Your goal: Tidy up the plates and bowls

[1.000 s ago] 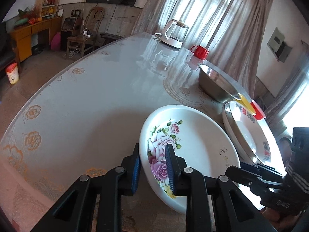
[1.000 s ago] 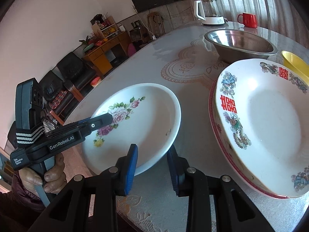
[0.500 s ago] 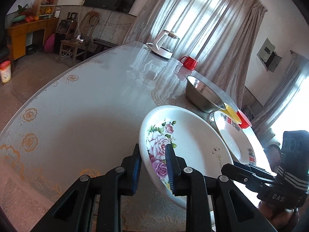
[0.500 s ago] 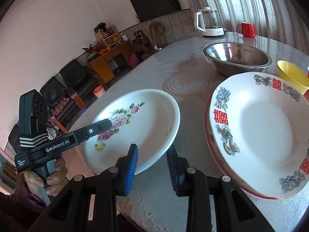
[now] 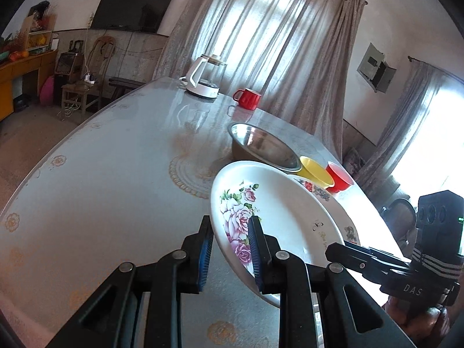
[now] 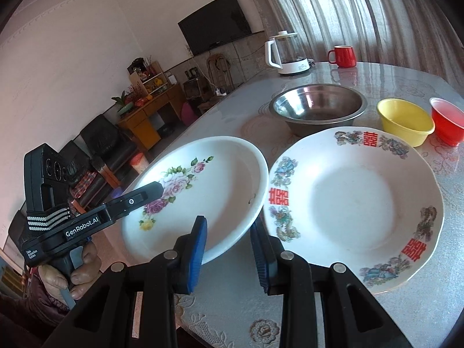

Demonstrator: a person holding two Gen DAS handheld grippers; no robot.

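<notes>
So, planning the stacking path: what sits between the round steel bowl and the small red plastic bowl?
A small yellow bowl, seen in the right wrist view.

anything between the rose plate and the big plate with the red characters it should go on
Nothing visible. The rose plate, pinched by the left gripper and right gripper, hangs just beside the red-character plate, whose top is bare.

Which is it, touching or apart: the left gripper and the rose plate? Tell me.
Touching. The left wrist view shows the left gripper with its blue pads clamped on either face of the rose plate's rim, no gap visible.
</notes>
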